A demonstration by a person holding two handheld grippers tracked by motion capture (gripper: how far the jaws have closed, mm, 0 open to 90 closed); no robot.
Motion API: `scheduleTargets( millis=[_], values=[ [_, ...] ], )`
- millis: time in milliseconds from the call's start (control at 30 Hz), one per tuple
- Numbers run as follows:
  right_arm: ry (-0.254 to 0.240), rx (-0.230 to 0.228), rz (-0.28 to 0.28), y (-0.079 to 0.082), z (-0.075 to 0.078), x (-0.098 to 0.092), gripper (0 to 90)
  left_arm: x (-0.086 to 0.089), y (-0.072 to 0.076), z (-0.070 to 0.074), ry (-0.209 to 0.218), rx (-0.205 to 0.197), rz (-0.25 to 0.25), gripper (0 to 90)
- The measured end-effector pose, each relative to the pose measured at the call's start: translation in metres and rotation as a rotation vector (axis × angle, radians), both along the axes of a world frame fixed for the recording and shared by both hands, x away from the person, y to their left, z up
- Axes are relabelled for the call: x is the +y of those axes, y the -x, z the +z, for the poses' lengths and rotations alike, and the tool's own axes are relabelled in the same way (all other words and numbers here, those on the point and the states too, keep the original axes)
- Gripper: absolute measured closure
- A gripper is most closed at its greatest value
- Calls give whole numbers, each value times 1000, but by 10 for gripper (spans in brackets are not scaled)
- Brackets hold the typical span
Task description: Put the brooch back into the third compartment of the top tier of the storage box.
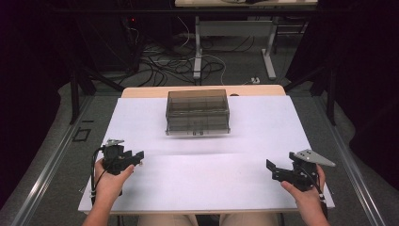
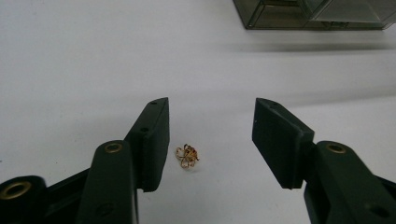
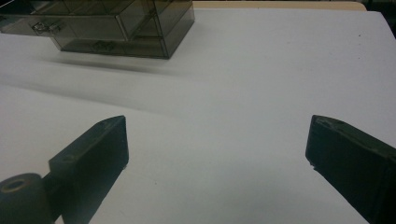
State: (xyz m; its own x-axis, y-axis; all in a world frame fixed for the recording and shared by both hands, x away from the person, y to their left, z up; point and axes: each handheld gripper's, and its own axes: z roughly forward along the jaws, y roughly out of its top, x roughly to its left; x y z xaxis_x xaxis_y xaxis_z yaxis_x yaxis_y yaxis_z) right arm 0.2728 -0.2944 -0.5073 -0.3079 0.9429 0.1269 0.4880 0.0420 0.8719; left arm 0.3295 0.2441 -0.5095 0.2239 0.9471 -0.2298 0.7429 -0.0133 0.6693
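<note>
Smoky drawer box (image 1: 198, 112), long axis across the worktop (image 1: 244, 174), drawer fronts toward the person. Left hand-held gripper (image 2: 210, 128) gapes around a small gold trinket (image 2: 187, 155), detail indistinct; right hand-held gripper (image 3: 217, 149) wide, empty.

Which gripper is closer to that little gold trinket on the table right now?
Left. The left gripper is open, with the gold trinket lying between its fingers. The right gripper, also open, is across the table.
</note>
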Motion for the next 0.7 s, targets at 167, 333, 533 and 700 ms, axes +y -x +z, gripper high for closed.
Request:
scheduleTargets(
  millis=[167, 333, 533, 700],
  values=[
    [-5, 1, 3, 0, 0, -1, 64, -3, -2, 0, -20, 13, -6, 507],
    [-5, 13, 2, 0, -1, -1, 66, -7, -3, -1, -27, 30, 6, 537],
    [-10, 8, 2, -1, -2, -1, 68, -7, -5, -4, -38, 51, 23, 560],
    [-6, 7, 5, -1, -2, -1, 70, -7, -5, -9, -39, 75, 20, 597]
  ],
)
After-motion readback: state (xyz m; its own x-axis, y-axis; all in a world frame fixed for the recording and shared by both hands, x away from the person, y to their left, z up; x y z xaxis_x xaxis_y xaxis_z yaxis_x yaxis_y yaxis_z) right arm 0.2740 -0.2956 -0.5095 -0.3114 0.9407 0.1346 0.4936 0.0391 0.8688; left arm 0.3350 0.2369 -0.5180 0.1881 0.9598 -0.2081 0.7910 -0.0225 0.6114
